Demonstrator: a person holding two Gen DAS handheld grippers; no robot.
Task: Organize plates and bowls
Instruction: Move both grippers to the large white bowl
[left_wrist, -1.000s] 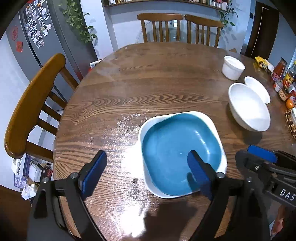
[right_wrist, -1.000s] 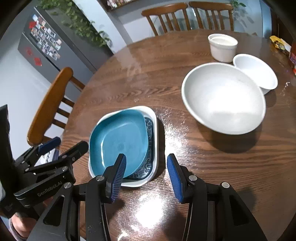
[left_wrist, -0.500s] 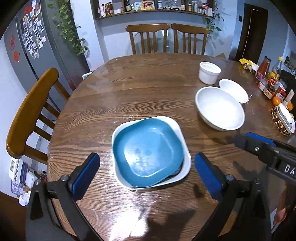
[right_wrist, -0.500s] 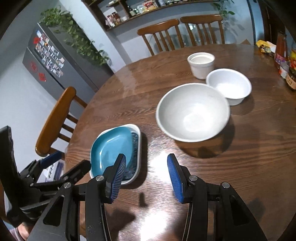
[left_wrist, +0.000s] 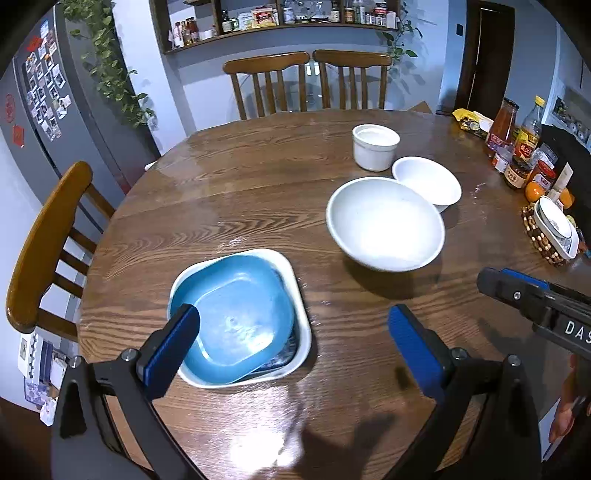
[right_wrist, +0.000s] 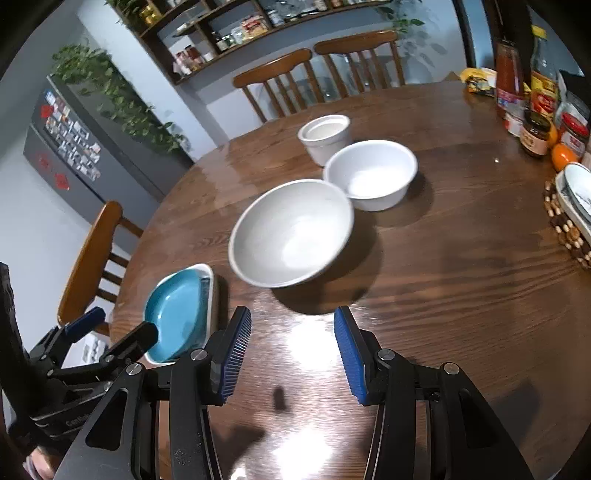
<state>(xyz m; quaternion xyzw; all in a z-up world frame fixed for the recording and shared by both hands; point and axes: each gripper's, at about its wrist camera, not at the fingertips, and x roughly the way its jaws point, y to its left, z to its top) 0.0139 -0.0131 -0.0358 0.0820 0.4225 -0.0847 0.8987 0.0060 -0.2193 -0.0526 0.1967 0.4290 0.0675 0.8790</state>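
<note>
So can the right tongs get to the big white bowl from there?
Probably yes. The right tongs are open and empty, pointing at the big white bowl, with only bare table between them. The smaller white bowl touches its far rim, not the near side.

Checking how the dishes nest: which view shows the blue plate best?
The left wrist view: the blue plate faces the camera, lying in the white dish. The right wrist view shows it edge-on, partly hidden by the left gripper.
</note>
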